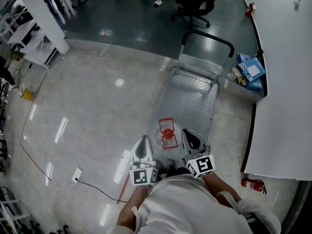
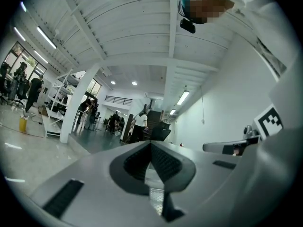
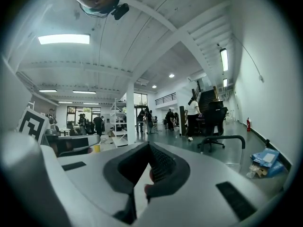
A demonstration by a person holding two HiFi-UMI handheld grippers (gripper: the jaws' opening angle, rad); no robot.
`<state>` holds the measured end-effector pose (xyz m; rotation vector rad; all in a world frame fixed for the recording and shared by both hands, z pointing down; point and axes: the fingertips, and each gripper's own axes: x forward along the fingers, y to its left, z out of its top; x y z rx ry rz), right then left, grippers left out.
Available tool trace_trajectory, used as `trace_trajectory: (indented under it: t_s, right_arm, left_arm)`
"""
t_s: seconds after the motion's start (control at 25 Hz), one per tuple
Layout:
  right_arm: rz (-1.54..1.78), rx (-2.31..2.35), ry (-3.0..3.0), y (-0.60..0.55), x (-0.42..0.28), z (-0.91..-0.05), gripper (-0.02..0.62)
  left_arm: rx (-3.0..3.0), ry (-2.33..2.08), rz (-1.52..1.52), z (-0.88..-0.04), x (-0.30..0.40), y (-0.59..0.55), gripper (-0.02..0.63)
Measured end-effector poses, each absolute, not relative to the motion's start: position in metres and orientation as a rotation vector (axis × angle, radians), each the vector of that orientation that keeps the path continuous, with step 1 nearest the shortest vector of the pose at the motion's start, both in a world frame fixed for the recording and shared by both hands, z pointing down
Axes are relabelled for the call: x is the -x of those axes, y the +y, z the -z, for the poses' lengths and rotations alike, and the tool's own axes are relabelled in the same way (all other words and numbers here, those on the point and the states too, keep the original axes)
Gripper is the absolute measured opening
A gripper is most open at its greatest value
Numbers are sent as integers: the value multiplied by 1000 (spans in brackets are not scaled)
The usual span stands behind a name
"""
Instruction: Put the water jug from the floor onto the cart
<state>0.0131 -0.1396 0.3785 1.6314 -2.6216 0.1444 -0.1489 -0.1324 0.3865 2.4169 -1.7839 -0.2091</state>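
With jaws pressed together, the left gripper (image 1: pixel 143 141) and right gripper (image 1: pixel 189 134) flank the water jug (image 1: pixel 167 133) at the cart (image 1: pixel 195 99) edge, and setting it squarely on the deck looks next.

Closed tongs (image 3: pixel 150 148) on red handle (image 3: pixel 148 188)

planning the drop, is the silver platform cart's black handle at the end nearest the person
No, the black handle stands at the silver platform cart's far end.

Open workshop-office hall: glossy grey floor (image 1: pixel 87 106), white square column (image 1: pixel 47 18), white metal shelving racks (image 1: pixel 22 35), black swivel office chair (image 1: pixel 196 5), strip-lit white beamed ceiling (image 3: pixel 156 37).
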Motion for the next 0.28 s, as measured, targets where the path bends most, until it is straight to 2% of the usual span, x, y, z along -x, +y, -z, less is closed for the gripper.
trace_trajectory:
  t_s: [0.28]
  right_arm:
    - [-146,-1621,-2633,-143,-11,-378,12]
  left_arm:
    - [-2417,-1792,214,-386,151,-134,3]
